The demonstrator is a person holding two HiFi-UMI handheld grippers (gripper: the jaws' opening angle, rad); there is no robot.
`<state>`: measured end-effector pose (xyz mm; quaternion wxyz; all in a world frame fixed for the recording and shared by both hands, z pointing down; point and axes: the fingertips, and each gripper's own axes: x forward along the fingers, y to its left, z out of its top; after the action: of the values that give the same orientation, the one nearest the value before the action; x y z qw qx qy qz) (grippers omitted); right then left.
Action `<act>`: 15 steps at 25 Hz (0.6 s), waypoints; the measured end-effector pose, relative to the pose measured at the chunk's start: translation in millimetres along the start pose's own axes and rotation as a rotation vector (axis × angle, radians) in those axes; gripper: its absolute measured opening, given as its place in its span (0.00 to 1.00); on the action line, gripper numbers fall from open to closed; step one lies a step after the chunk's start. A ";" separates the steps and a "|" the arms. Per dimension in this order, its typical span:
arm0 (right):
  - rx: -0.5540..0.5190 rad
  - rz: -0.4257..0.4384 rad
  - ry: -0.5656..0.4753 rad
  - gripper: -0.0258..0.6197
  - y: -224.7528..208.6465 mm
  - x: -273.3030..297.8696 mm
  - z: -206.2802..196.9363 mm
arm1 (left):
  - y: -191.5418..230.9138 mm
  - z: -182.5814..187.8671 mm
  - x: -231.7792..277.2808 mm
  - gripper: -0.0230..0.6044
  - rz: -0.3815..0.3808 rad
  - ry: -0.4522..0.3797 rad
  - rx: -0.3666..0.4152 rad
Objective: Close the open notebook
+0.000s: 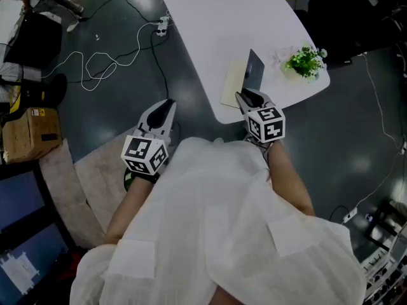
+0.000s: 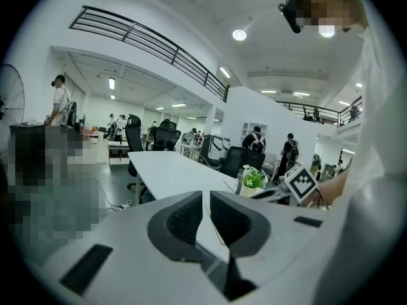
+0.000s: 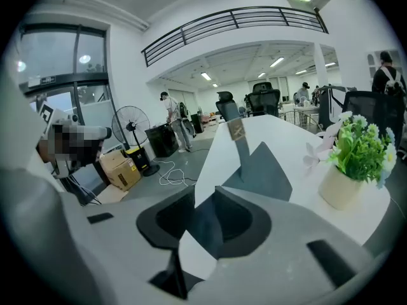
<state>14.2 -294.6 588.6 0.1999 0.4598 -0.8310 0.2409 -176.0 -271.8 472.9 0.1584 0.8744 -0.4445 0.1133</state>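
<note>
Notebook (image 1: 254,72) is found near the rounded end of the smooth white table (image 1: 210,18), its stiff dark-grey cover upright over flat cream pages. The cover is best pushed over high up (a judgement) by the right gripper (image 1: 245,98), whose jaws are spread wide and empty. Left gripper (image 1: 166,105) is held off the table, jaws narrowly parted, nothing gripped.

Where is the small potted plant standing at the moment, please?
In the head view the potted plant stands on the white table near its right edge, just right of the partly open notebook; the right gripper view shows it at far right.
</note>
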 end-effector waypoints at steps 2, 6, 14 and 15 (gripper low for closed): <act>0.004 0.008 0.009 0.21 0.2 4.8 0.3 | 2.9 1.0 0.1 0.09 0.006 0.000 -0.001; 0.024 0.008 0.007 0.20 1.2 9.3 3.2 | 11.3 1.1 -3.4 0.09 0.014 0.002 -0.004; 0.049 -0.028 -0.013 0.20 -13.3 1.7 5.9 | 14.5 2.9 2.3 0.09 0.007 0.001 0.001; 0.051 -0.035 -0.016 0.20 -15.1 -0.5 6.3 | 13.3 3.5 3.5 0.09 0.001 0.001 0.003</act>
<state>26.8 -304.9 586.5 0.1856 0.4813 -0.8179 0.2547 -184.6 -283.1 473.2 0.1572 0.8743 -0.4448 0.1143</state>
